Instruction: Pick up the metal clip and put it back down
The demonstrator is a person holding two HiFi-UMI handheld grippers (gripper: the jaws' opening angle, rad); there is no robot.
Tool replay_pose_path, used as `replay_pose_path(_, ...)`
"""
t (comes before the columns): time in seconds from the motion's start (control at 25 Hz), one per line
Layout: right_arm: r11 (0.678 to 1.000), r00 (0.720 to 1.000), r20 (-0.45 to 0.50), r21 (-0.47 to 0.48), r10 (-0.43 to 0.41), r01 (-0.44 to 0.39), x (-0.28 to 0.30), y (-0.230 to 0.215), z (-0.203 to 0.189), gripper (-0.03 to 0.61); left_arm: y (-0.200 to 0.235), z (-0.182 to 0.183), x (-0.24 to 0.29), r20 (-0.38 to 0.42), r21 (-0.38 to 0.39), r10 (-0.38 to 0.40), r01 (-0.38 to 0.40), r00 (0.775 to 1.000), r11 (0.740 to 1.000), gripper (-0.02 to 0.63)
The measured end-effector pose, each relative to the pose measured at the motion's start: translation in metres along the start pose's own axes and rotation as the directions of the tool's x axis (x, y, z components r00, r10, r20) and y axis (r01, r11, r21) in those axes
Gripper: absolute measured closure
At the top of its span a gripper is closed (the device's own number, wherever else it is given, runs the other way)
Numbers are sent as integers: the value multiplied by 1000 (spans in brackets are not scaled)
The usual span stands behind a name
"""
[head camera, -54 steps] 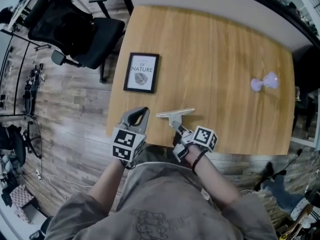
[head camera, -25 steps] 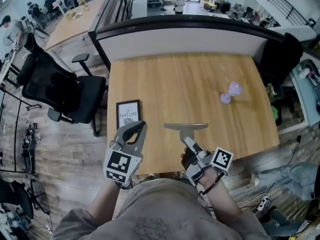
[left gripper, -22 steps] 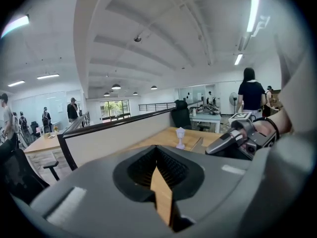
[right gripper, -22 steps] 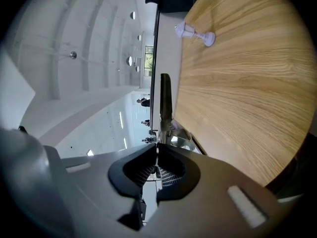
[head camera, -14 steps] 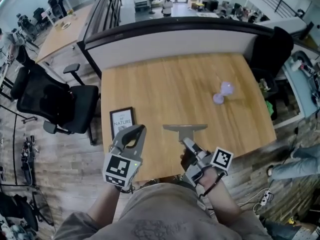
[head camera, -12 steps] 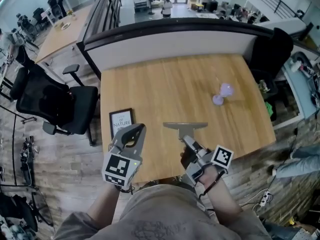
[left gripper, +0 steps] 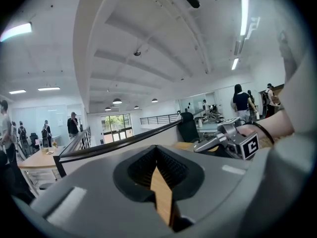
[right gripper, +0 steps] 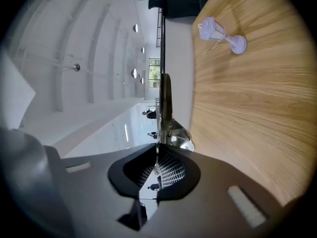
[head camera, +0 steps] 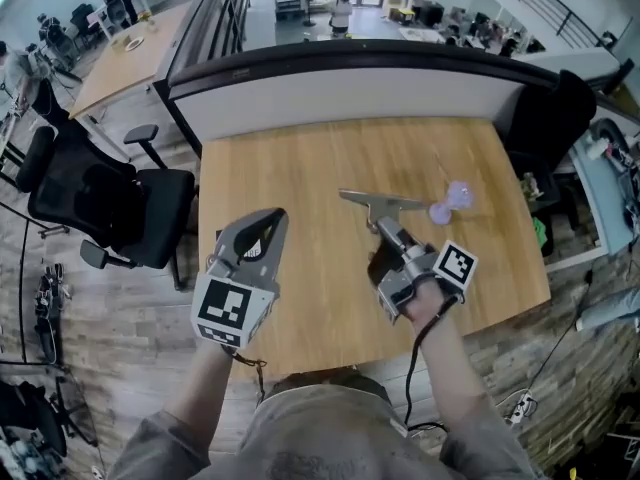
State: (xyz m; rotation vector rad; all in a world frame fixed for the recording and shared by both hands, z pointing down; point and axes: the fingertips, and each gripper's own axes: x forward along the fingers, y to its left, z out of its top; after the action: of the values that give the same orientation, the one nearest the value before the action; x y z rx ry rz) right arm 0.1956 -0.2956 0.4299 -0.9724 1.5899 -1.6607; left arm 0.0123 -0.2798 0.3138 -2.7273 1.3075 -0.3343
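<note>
The metal clip (head camera: 383, 202), a shiny T-shaped piece, hangs above the wooden table (head camera: 320, 158) near its middle. My right gripper (head camera: 386, 226) is shut on its stem, and the crossbar points away from me. In the right gripper view the clip (right gripper: 166, 110) sticks out edge-on from between the closed jaws (right gripper: 157, 163). My left gripper (head camera: 268, 220) hovers over the table's left part with its jaws together and nothing in them. In the left gripper view those jaws (left gripper: 159, 168) meet at the tips, and the right gripper (left gripper: 232, 141) shows to the right.
A small purple hourglass-shaped object (head camera: 452, 198) stands on the table just right of the clip, also in the right gripper view (right gripper: 220, 33). A low partition (head camera: 350, 83) bounds the table's far edge. A black office chair (head camera: 100, 198) sits to the left on the floor.
Both grippers moved forward over the table and rose. The clip travelled with the right gripper, closer to the purple object. The left gripper now covers the framed picture.
</note>
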Motion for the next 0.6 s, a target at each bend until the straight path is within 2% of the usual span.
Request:
replay_pose_path(0.12, 1000, 1000, 7, 20, 3, -4, 32, -3, 13, 560, 18, 4, 19, 17, 0, 27, -27, 999, 1000, 612)
replay_pose_path(0.32, 999, 999, -21, 32, -29, 29, 85, -28, 33, 560, 40, -1, 68, 19, -81, 50, -48, 999, 996, 612)
replay_pose_path(0.6, 989, 991, -42, 59, -131, 133, 145, -90, 51, 560, 61, -57, 119, -52, -143, 72, -79, 996, 987, 612)
